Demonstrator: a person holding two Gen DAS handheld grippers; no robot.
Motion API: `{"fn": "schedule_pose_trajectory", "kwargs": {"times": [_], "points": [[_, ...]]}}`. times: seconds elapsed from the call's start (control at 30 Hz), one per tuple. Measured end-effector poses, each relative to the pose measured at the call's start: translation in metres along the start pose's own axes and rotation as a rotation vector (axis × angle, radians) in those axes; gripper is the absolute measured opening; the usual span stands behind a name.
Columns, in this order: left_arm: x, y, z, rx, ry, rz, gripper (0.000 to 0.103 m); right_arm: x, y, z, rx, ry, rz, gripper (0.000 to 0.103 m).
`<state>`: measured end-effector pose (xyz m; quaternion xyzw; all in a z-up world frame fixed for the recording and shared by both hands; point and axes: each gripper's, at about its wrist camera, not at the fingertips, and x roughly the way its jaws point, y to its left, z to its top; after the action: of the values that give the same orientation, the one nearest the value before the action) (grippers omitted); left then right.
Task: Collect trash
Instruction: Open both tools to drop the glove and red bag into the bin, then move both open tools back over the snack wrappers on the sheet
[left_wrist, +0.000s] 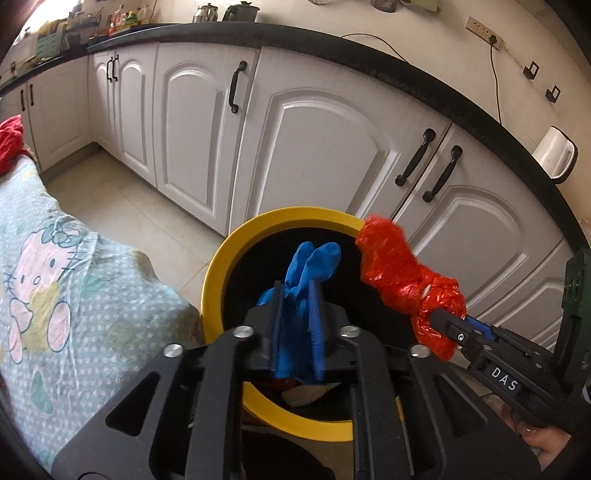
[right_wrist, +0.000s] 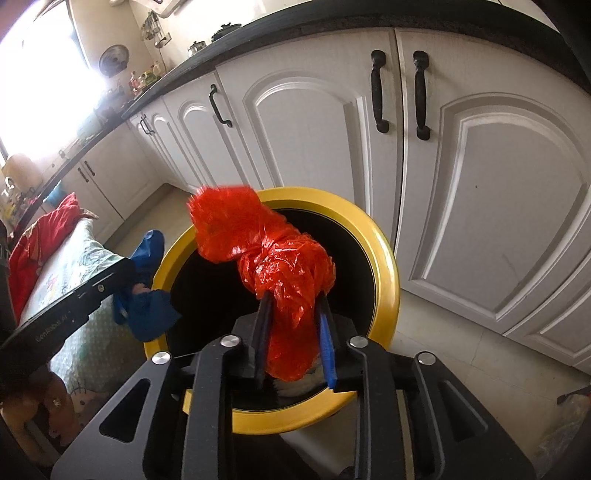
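Your left gripper (left_wrist: 297, 291) is clamped on a blue glove (left_wrist: 308, 266) above the yellow-rimmed bin (left_wrist: 214, 280). Your right gripper (right_wrist: 295, 299) has a red bag (right_wrist: 273, 254) (knotted, crumpled) between its fingers, pads against it, over the same bin beside white cabinets (left_wrist: 314, 140).
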<state>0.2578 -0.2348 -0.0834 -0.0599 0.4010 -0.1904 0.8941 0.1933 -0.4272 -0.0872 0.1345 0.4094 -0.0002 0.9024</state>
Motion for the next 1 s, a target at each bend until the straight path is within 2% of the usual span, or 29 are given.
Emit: {"fn": "schedule_pose_trajectory", "kwargs": {"times": [0.3, 0.37, 0.4, 0.47, 0.57, 0.73, 1.0], "points": [[-0.011, 0.010, 0.000, -0.030, -0.011, 0.021, 0.045, -0.007, -0.006, 0.000, 0.026, -0.023, -0.003, 0.042], [-0.017, 0.013, 0.001, -0.038, -0.019, 0.030, 0.056, -0.010, -0.007, 0.001, 0.032, -0.034, -0.002, 0.045], [-0.019, 0.014, 0.001, -0.041, -0.022, 0.031, 0.058, -0.011, -0.007, 0.002, 0.033, -0.038, -0.003, 0.047], [-0.025, 0.017, 0.002, -0.050, -0.029, 0.036, 0.075, -0.013, -0.006, 0.003, 0.035, -0.048, -0.002, 0.051], [-0.035, 0.022, 0.002, -0.062, -0.044, 0.048, 0.089, -0.017, -0.005, 0.004, 0.040, -0.063, -0.001, 0.058], [-0.053, 0.031, 0.002, -0.085, -0.067, 0.072, 0.092, -0.023, -0.001, 0.005, 0.034, -0.082, 0.001, 0.063], [-0.080, 0.049, -0.003, -0.115, -0.100, 0.106, 0.092, -0.032, 0.013, 0.006, 0.008, -0.104, 0.014, 0.064]]}}
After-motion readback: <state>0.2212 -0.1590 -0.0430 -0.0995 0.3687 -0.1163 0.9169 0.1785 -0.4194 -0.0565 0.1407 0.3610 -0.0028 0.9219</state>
